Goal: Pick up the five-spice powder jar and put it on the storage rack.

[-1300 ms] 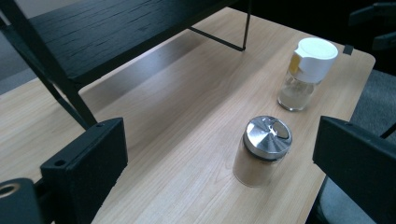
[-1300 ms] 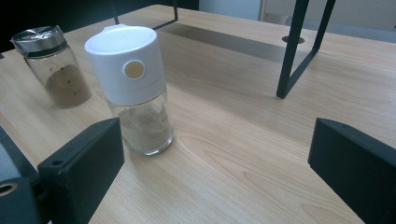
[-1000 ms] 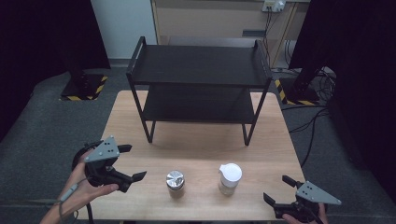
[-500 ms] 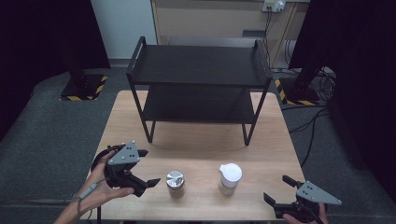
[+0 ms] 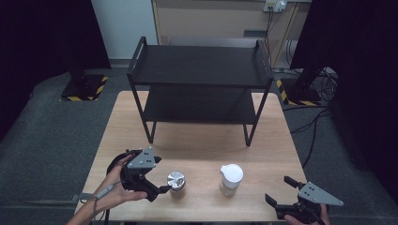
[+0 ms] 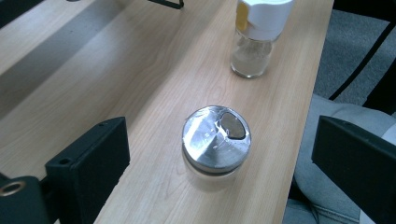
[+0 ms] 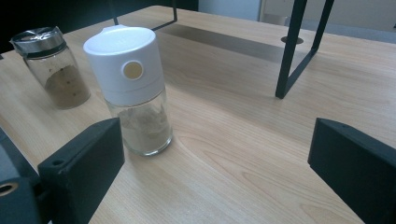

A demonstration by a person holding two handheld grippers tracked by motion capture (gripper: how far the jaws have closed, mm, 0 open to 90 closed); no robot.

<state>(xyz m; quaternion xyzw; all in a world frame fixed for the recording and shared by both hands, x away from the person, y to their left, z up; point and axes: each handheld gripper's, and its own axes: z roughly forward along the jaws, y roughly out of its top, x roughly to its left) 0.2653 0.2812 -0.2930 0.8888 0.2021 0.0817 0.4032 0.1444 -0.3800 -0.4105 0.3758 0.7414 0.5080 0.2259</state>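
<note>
Left gripper (image 5: 162,183), jaws apart, sits just beside the silver-lidded glass spice jar (image 5: 176,183), its body hidden under the lid; right gripper (image 5: 280,192) jaws apart, cut off by the frame edge.

left tool (image 5: 159,183) open just beside silver-lidded jar (image 5: 176,183) on table (image 5: 206,150).

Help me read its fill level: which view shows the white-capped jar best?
The right gripper view: the white-capped jar stands close, side-on, powder visible. The left gripper view crops its cap; the high view shows mostly its top.
</note>
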